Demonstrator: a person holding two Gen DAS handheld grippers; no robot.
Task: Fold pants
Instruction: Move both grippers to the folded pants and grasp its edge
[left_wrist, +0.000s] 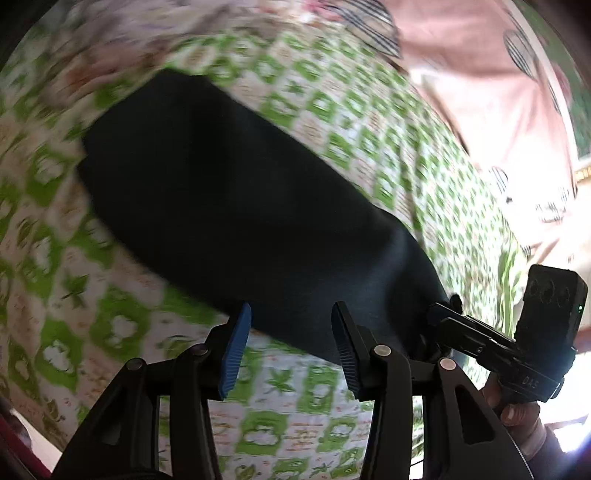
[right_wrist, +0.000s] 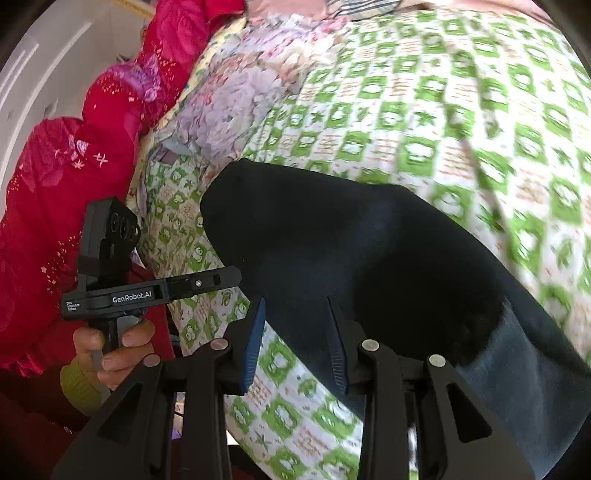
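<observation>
The black pants (left_wrist: 229, 206) lie as a long folded strip on a green-and-white patterned bedsheet (left_wrist: 369, 122). My left gripper (left_wrist: 291, 332) hovers over their near edge, open, blue pads apart with nothing pressed between them. The right gripper (left_wrist: 441, 314) reaches in from the right, its tip at the pants' right end. In the right wrist view the pants (right_wrist: 369, 251) run from the middle to the lower right. My right gripper (right_wrist: 297, 343) is open over their near edge, with cloth and bedsheet (right_wrist: 443, 92) showing in the gap. The left gripper (right_wrist: 229, 277) sits left of the pants, in a hand (right_wrist: 110, 350).
A red quilt (right_wrist: 74, 166) is heaped along the bed's left side, in front of a white cupboard door (right_wrist: 33, 62). A pale floral cover (right_wrist: 240, 81) lies beyond the pants. Pink cloth with striped patches (left_wrist: 480, 74) covers the bed's far right.
</observation>
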